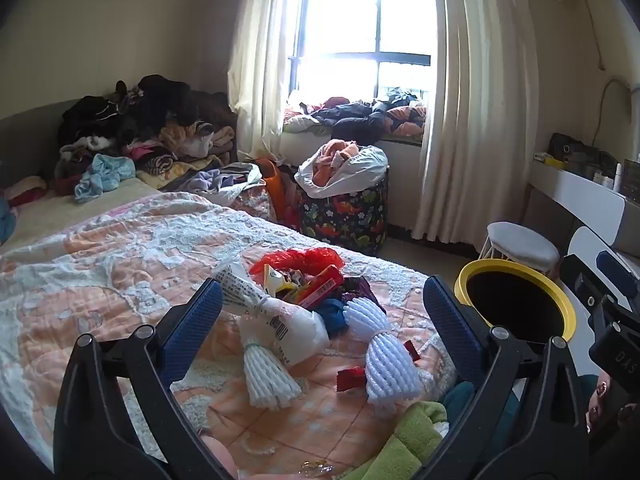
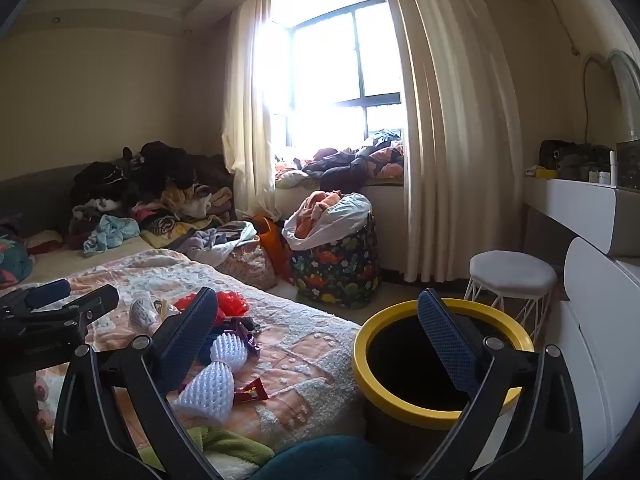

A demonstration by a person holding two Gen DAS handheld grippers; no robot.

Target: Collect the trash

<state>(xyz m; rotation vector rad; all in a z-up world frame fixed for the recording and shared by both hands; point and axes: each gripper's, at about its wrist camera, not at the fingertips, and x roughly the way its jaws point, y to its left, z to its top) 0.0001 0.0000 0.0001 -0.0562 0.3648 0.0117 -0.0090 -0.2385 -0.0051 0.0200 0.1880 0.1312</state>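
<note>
Trash lies in a pile on the bed's quilt (image 1: 100,264): a red plastic bag (image 1: 298,260), a red snack wrapper (image 1: 320,289), a clear plastic bag with print (image 1: 280,328), two white foam nets (image 1: 394,360) (image 1: 268,376) and small dark red wrappers (image 1: 350,378). A yellow-rimmed black bin (image 1: 520,304) stands beside the bed, also in the right wrist view (image 2: 436,360). My left gripper (image 1: 322,304) is open and empty, just short of the pile. My right gripper (image 2: 316,320) is open and empty, between bed edge and bin. The foam net (image 2: 216,384) shows there too.
A green cloth (image 1: 416,436) lies at the bed's near edge. A clothes pile (image 1: 152,128) fills the bed's far end. A patterned laundry basket (image 1: 344,212) stands by the window. A white stool (image 2: 512,276) and a white dresser (image 2: 592,320) stand right of the bin.
</note>
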